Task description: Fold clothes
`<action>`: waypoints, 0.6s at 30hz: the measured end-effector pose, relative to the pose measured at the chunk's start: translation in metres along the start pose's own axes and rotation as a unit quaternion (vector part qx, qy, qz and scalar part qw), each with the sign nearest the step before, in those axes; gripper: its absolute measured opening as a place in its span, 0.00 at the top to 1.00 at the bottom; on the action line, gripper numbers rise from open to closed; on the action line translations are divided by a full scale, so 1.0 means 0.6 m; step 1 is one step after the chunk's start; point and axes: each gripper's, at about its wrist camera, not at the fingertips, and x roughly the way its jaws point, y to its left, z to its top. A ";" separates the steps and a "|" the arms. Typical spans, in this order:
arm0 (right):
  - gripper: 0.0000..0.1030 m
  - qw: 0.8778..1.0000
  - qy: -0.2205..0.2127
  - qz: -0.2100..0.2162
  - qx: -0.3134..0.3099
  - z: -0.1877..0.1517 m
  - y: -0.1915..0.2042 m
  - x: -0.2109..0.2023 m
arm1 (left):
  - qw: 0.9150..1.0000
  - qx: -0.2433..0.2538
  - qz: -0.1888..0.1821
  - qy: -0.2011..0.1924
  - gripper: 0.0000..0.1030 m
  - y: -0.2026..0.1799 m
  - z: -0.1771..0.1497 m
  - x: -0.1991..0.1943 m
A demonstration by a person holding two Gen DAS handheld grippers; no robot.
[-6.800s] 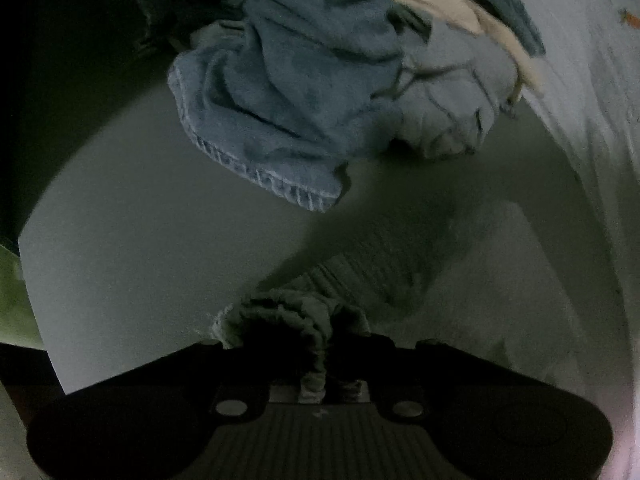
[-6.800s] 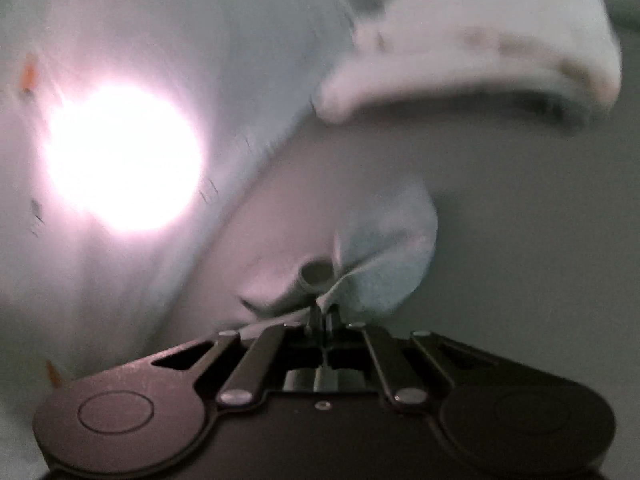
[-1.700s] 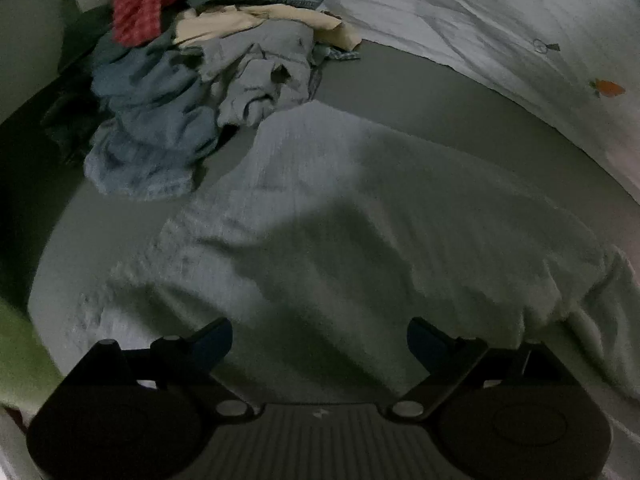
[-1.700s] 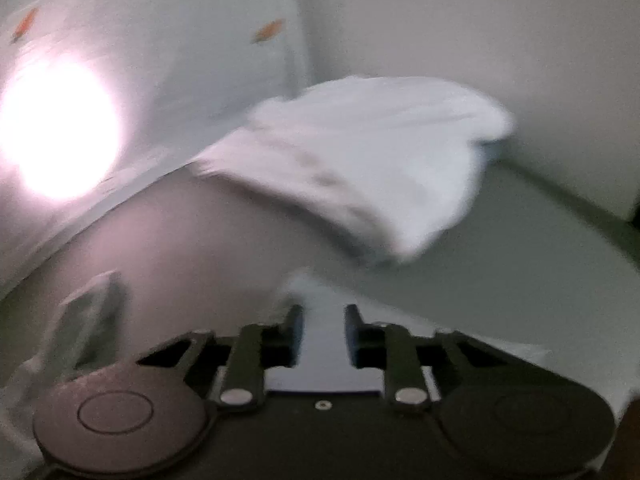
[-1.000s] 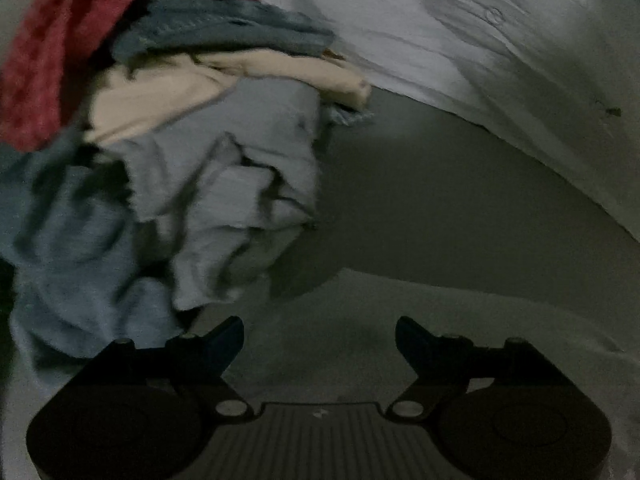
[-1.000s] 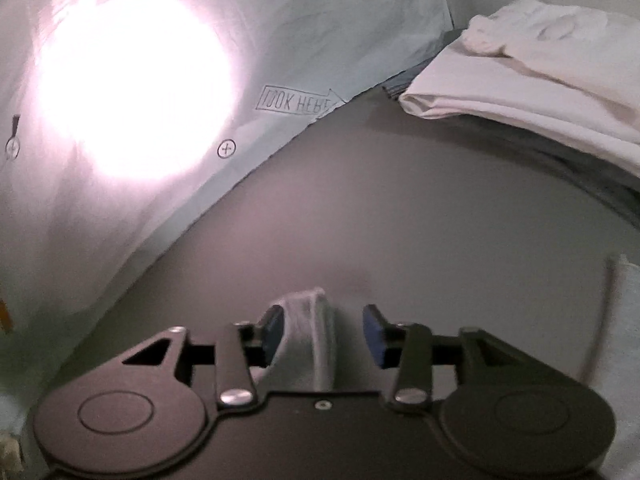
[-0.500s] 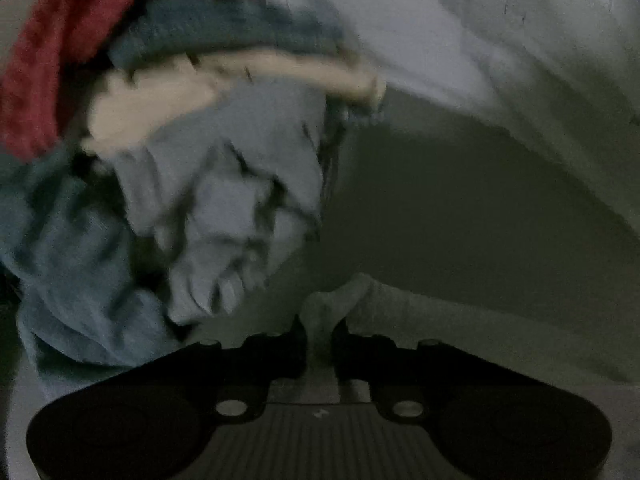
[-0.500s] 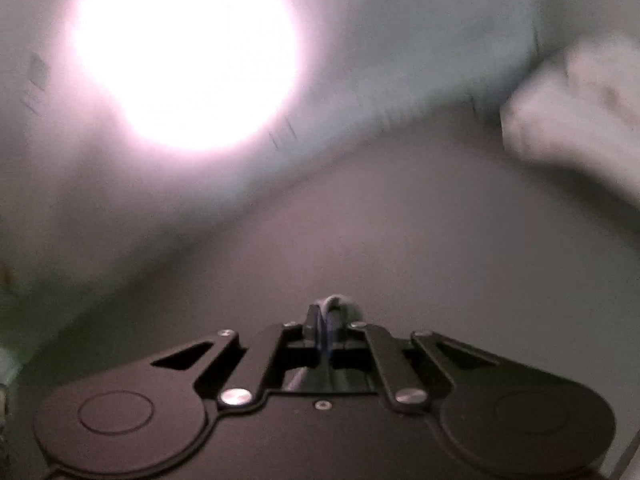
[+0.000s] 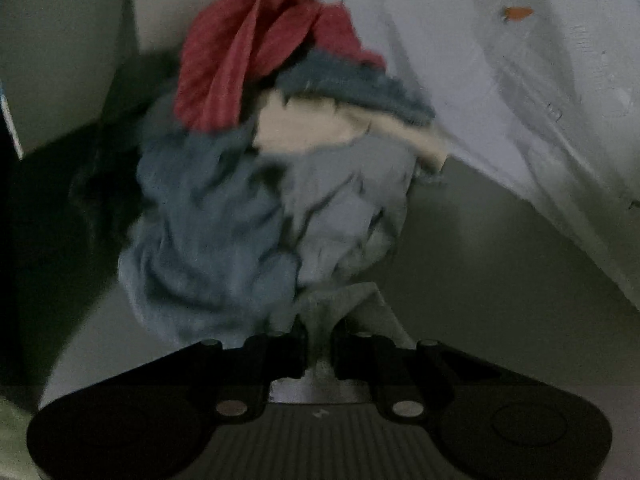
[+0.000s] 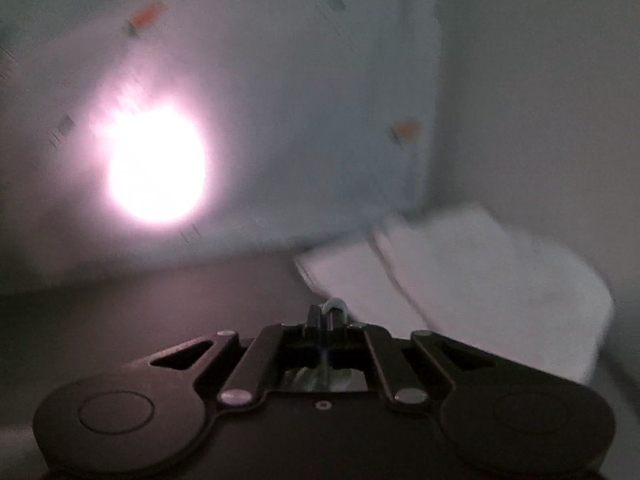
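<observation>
Ideally, with the left gripper (image 9: pixel 320 344) and right gripper (image 10: pixel 326 314) each clamped on a pale garment (image 9: pixel 340 300) corner, both lift evenly, keeping the edge taut, clear of the clothes pile (image 9: pixel 260 168).

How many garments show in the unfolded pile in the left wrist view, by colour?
Red ribbed garment: 1
Dark blue knit garment: 1
Cream garment: 1
Mid-blue crumpled garment: 1
Pale grey-blue garment: 1
Total: 5 visible; blur may hide more.
</observation>
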 end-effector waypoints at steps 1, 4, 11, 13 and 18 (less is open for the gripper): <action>0.97 1.000 0.015 -0.006 0.003 -0.018 -0.007 0.004 | 1.000 0.002 0.006 0.004 0.87 0.001 -0.009 0.000; 0.97 0.999 0.047 -0.019 0.013 -0.052 -0.017 0.007 | 1.000 0.006 0.019 0.006 0.87 0.005 -0.028 -0.004; 0.97 0.998 0.028 0.014 0.058 0.009 -0.010 0.037 | 1.000 -0.021 -0.014 -0.013 0.87 0.010 0.013 -0.014; 0.97 0.998 0.021 0.030 0.058 0.054 0.002 0.070 | 0.999 -0.027 -0.023 -0.017 0.87 -0.003 0.033 -0.006; 0.97 0.997 0.012 0.052 0.064 0.170 0.070 0.183 | 0.997 -0.063 -0.027 -0.031 0.87 -0.040 0.082 0.039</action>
